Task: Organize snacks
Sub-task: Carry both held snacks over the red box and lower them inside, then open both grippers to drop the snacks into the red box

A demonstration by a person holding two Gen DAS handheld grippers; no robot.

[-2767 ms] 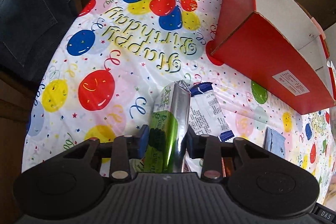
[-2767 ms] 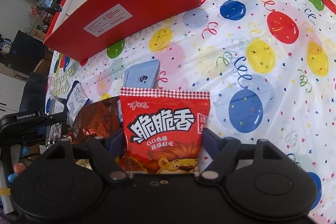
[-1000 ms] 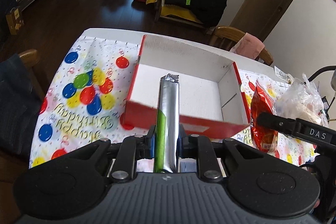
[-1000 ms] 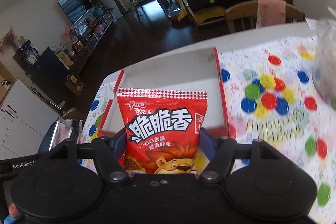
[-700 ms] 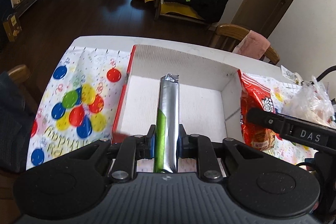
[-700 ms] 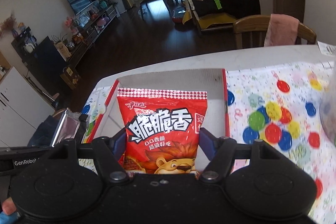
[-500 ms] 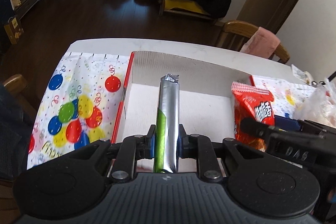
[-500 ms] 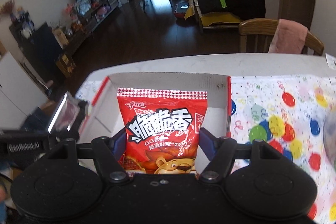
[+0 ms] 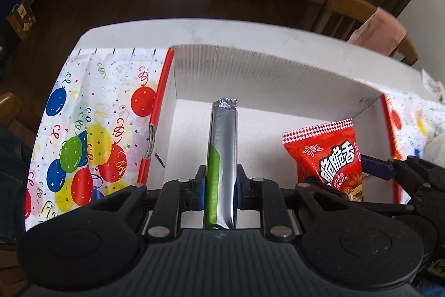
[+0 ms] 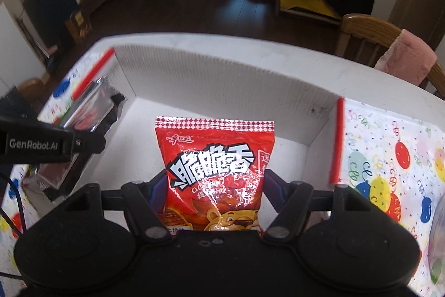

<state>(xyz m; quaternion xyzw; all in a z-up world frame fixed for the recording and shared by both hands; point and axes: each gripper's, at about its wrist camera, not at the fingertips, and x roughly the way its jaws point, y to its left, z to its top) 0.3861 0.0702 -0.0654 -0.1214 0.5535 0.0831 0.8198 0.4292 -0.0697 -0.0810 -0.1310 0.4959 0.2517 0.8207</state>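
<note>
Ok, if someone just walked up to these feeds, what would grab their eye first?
Probably the red snack bag with its lion cartoon, clamped in the right gripper over the open white-lined box. Next, the silver and green packet standing edge-on in the left gripper, also above the box floor. Around the box, the balloon-print tablecloth is loud with colour.

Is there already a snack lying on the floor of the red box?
No: the red box shows a bare white floor, with the silver-green pack and the red bag both gripped above it.
</note>
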